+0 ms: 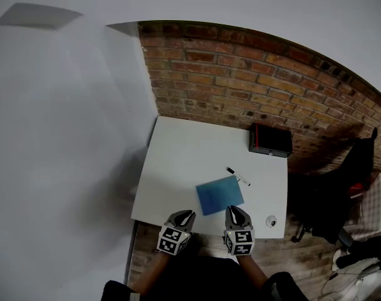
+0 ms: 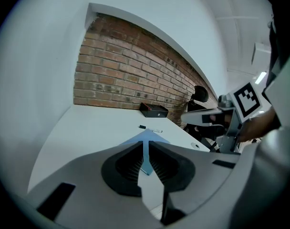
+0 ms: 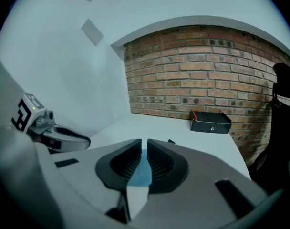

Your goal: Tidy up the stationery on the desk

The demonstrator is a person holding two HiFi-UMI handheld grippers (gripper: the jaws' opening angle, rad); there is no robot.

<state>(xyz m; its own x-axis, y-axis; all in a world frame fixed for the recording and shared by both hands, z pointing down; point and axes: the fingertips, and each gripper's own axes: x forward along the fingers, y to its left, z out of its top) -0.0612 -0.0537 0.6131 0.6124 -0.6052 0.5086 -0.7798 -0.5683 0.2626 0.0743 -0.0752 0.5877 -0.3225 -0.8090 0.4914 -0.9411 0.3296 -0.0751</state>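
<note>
A blue notebook (image 1: 220,195) lies flat near the front of the white desk (image 1: 184,149). A black-capped white marker (image 1: 238,176) rests just behind the notebook's far corner. At the back right stands a black box with a red edge (image 1: 270,140). My left gripper (image 1: 185,216) hovers at the desk's front edge, left of the notebook, its jaws shut on nothing. My right gripper (image 1: 235,212) hangs at the notebook's near right corner, also shut and empty. The left gripper view shows the notebook (image 2: 150,138), the marker (image 2: 150,128) and the box (image 2: 153,110) ahead of the jaws.
A brick wall (image 1: 253,74) backs the desk and a white wall (image 1: 65,137) runs along its left side. A small round fitting (image 1: 271,221) sits in the desk's front right corner. A black chair (image 1: 341,187) stands to the right, with cables on the floor.
</note>
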